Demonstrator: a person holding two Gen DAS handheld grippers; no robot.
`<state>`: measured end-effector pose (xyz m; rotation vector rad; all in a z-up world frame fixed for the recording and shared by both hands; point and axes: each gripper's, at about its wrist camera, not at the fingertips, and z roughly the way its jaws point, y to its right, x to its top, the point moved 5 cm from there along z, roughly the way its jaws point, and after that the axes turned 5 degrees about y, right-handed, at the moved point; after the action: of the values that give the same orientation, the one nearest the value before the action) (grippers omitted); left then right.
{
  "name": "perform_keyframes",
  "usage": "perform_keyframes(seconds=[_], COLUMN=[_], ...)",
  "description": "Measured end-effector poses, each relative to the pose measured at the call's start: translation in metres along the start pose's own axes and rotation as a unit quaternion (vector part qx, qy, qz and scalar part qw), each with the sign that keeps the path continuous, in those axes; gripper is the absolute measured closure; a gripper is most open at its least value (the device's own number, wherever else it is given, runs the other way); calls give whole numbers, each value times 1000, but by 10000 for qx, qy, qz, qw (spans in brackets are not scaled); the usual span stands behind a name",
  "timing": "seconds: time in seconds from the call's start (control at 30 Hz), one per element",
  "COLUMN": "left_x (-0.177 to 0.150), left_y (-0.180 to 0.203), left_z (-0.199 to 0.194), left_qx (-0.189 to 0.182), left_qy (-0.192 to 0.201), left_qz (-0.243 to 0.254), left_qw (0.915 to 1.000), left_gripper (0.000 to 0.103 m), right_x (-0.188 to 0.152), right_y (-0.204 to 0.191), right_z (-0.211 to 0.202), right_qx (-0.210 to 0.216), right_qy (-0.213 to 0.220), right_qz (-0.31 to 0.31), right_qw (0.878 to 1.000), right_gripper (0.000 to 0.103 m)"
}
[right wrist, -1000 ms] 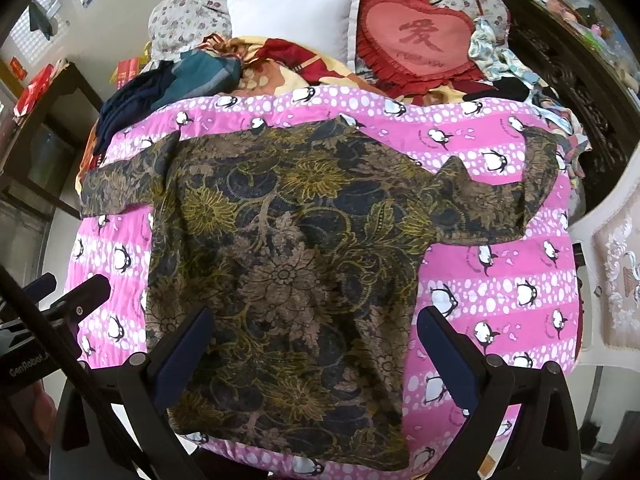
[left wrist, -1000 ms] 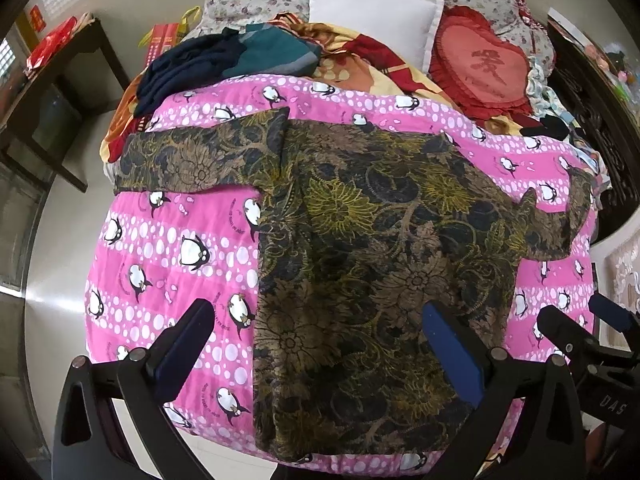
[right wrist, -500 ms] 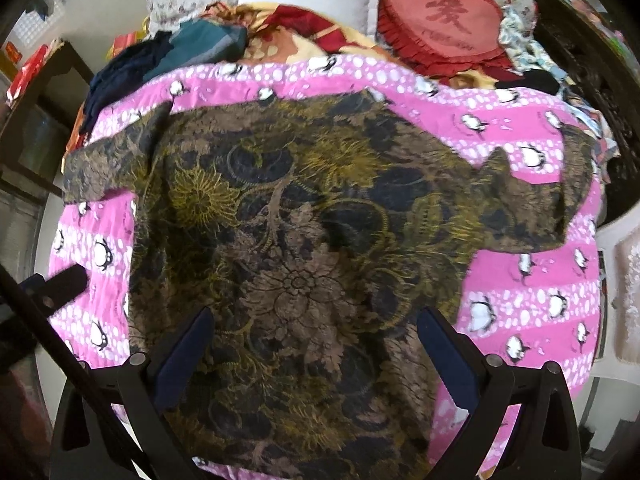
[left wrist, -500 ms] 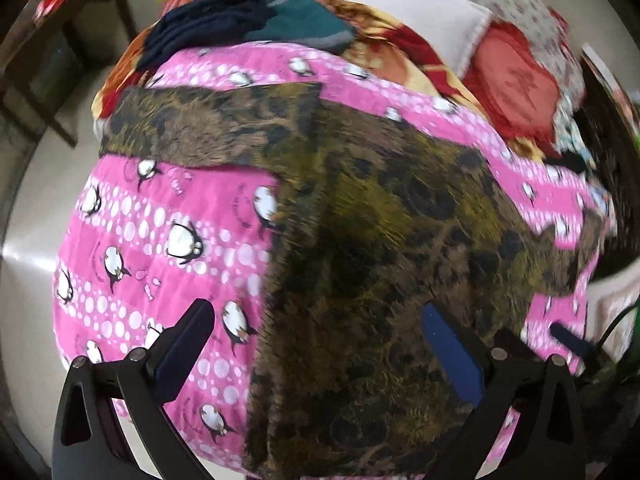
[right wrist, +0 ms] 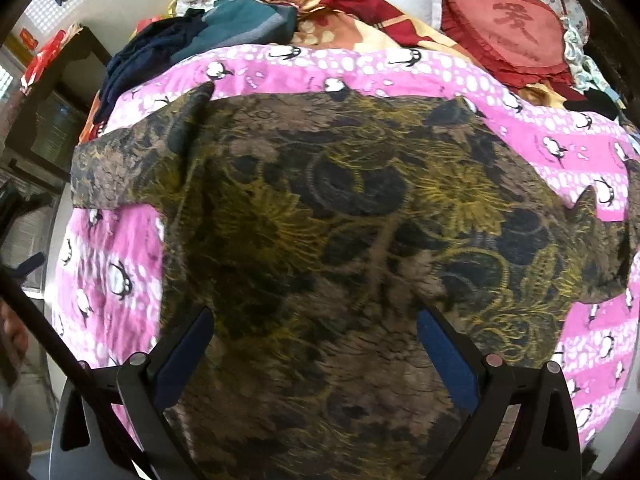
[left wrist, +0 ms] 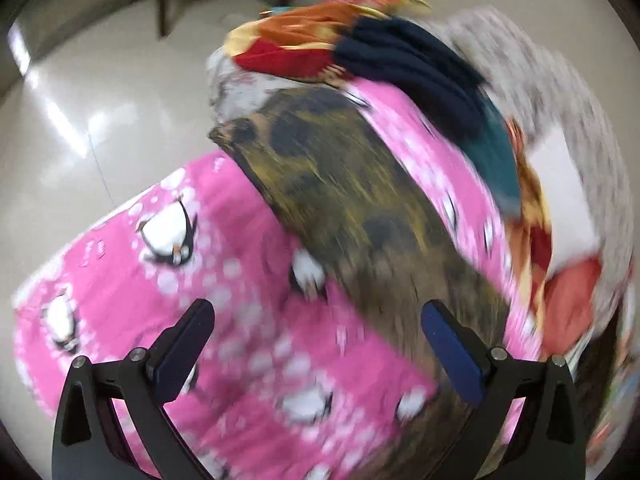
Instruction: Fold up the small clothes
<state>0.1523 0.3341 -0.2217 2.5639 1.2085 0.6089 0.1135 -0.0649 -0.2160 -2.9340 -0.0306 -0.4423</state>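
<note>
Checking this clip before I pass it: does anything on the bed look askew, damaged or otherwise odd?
Nothing stands out. The floral shirt lies spread flat on the pink penguin blanket, sleeves out, unfolded. Both the left gripper and the right gripper are open and hold nothing. The left wrist view is motion-blurred, so fine detail there cannot be checked.

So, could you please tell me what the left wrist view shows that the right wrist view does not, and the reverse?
Only the left wrist view shows the pale glossy floor beside the bed and a blurred close-up of one sleeve.

Only the right wrist view shows the whole shirt spread flat and the red heart cushion.

Both show the pink penguin blanket, the dark clothes pile, and open, empty jaws on the left gripper and right gripper.
</note>
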Motion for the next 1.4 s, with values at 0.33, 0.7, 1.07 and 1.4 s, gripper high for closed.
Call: perform_keyframes(seconds=[0.33,0.7,1.07,1.4], left_x=[39,65,-43,-311], left_y=[-24,-6,223,343], left_z=[70,55,-95,-4], left_qx=[-674,-761,-1679,-2225], left_qy=[47,32,982,-858], left_qz=[-1340,-966,2780,4595], left_qw=[9887,9924,9407,8556], left_gripper=[5,99,99,99], right_x=[-15,-13,-5,-6], right_y=[-7,13,75,199], right_z=[16,12,-10,-36], right_qx=[125,161,218,-313], right_qy=[-339,-316,-85,208], right_qz=[73,350,1065,1761], right_qw=[9993,9988,9940,9837], right_gripper=[0,0,0,0])
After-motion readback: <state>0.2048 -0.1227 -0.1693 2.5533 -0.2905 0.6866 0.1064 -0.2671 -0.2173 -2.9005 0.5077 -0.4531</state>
